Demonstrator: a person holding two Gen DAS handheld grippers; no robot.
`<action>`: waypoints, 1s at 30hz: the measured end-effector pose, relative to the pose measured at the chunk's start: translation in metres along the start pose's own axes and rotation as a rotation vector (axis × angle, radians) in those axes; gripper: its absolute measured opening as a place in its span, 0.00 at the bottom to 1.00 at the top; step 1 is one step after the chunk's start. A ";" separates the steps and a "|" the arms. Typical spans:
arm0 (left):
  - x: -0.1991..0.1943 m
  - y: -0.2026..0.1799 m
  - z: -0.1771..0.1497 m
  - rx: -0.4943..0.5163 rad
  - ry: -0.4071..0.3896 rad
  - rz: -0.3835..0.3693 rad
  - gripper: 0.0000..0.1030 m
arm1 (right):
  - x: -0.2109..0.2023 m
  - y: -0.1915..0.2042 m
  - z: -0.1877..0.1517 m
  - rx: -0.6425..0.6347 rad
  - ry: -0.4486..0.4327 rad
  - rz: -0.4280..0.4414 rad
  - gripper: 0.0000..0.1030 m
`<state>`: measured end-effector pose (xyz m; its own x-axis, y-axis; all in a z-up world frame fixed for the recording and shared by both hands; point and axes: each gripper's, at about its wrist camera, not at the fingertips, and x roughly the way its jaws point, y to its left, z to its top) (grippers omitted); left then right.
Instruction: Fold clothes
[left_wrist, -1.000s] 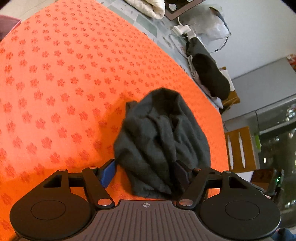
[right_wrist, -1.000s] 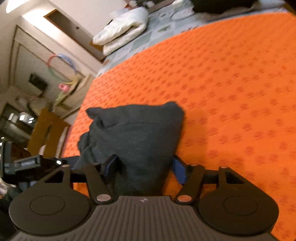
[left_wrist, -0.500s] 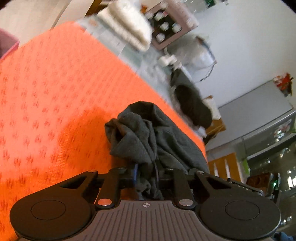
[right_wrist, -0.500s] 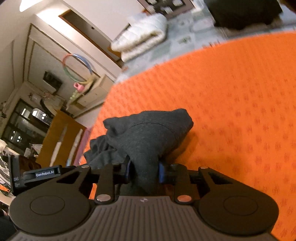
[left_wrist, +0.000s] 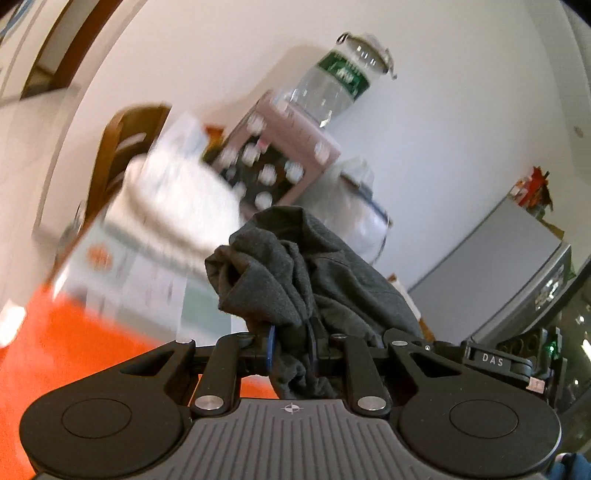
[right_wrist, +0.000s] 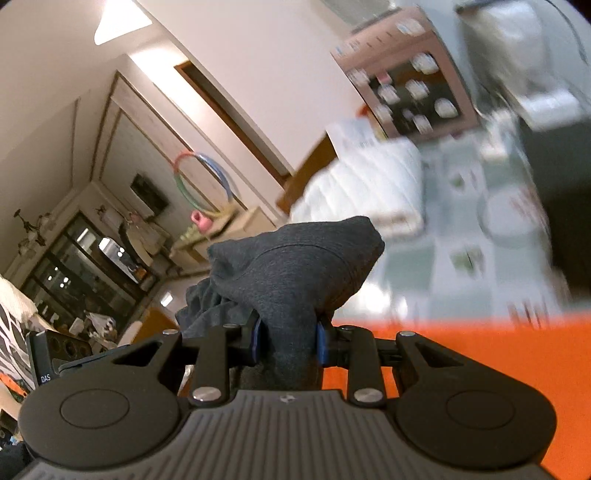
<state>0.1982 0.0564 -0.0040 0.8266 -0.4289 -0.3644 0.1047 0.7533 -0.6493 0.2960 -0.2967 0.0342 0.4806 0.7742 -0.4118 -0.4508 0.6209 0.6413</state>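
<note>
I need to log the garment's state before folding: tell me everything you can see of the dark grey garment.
The dark grey garment is soft, heathered knit, crumpled into a wrinkled bunch with a seam showing. The left gripper and right gripper are each shut on a gathered part of it; fabric bulges out past the fingers. It appears lifted above the orange bedspread. Its type cannot be told.

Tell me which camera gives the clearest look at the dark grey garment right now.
The right wrist view: the dark grey garment bulges broad and sharp above the right gripper, which is shut on it. The left wrist view shows it more crumpled and creased, pinched in the left gripper, against a blurred background.
</note>
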 end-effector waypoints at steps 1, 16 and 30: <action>0.009 0.004 0.017 0.014 -0.012 -0.007 0.19 | 0.012 0.000 0.018 -0.008 -0.010 0.006 0.31; 0.152 0.098 0.167 0.060 -0.108 0.007 0.19 | 0.242 -0.061 0.194 -0.100 -0.008 0.024 0.32; 0.218 0.188 0.152 0.044 -0.034 0.119 0.38 | 0.335 -0.138 0.177 -0.115 0.042 -0.134 0.56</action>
<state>0.4826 0.1804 -0.1042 0.8529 -0.3186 -0.4136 0.0281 0.8191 -0.5730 0.6526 -0.1443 -0.0778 0.5112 0.6865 -0.5171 -0.4690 0.7270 0.5015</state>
